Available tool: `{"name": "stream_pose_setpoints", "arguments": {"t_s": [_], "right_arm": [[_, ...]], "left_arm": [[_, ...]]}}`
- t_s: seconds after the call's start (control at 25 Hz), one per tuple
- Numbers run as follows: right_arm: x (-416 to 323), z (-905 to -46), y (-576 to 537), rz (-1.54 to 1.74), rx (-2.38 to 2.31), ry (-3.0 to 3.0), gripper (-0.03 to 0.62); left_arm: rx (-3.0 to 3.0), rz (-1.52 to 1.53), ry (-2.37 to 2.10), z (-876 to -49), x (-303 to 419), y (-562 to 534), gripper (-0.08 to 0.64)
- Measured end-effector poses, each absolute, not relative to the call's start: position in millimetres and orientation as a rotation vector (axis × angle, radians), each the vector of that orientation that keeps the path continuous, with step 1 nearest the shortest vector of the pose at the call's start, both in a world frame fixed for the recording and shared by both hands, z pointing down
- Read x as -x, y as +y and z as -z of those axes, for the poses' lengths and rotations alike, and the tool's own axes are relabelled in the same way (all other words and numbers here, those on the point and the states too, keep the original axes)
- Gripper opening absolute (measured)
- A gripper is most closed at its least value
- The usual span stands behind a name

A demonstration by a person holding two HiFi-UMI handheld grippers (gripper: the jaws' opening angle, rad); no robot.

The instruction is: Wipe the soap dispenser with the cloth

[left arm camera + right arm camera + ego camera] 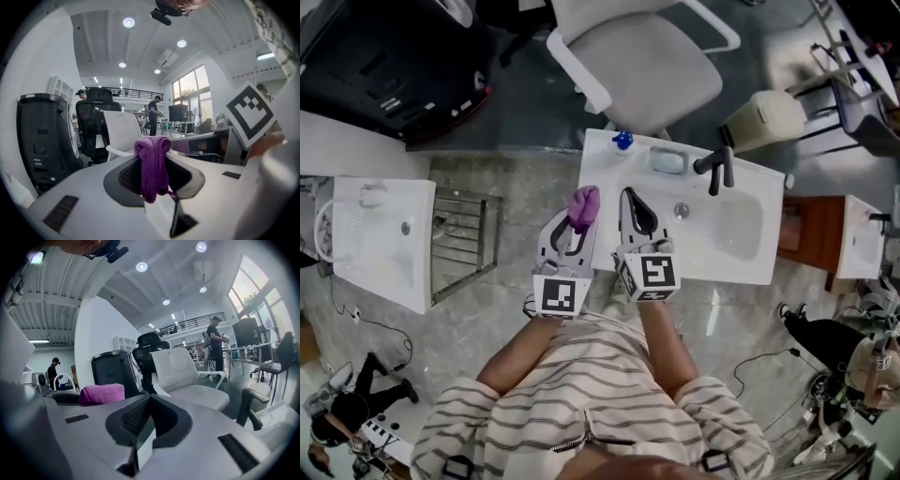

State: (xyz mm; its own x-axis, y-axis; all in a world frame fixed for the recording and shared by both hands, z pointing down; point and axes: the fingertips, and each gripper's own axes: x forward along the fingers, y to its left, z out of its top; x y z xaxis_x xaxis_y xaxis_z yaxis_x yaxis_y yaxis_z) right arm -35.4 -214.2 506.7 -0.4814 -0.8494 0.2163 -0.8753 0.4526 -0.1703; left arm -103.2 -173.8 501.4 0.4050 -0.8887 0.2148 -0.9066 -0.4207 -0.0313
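Observation:
A purple cloth (584, 204) is pinched between the jaws of my left gripper (578, 219), which hangs over the left edge of the white sink counter (609, 164). In the left gripper view the cloth (153, 164) droops over the shut jaws of the left gripper (152, 157). The soap dispenser (622, 141), small with a blue pump top, stands at the counter's far left corner, beyond both grippers. My right gripper (628, 197) sits just right of the left one over the counter. The right gripper (150, 400) is shut and empty, with the cloth (102, 393) to its left.
A black faucet (719, 169) and a soap dish (668, 161) stand at the back of the counter, with the basin (741, 230) to the right. A white office chair (637, 56) is behind the counter. Another white unit (380, 244) and a metal rack (464, 244) are on the left.

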Motion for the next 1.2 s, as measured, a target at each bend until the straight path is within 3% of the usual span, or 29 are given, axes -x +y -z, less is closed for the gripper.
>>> {"name": "stream_pose_setpoints", "arguments": {"t_s": [0.44, 0.84, 1.2], "right_arm": [[38.1, -554.0, -260.7, -0.442, -1.624, -2.517, 0.006], [39.4, -593.9, -285.9, -0.414, -1.648, -2.453, 0.102], [41.2, -621.4, -310.9, -0.402, -1.675, -2.400, 0.137]], "left_arm": [[-2.547, -0.319, -1.568, -527.7, 109.1, -216.8, 0.112], [-2.526, -0.351, -1.548, -548.9, 115.4, -228.5, 0.112], [-2.508, -0.341, -1.553, -558.5, 123.7, -230.4, 0.112]]}}
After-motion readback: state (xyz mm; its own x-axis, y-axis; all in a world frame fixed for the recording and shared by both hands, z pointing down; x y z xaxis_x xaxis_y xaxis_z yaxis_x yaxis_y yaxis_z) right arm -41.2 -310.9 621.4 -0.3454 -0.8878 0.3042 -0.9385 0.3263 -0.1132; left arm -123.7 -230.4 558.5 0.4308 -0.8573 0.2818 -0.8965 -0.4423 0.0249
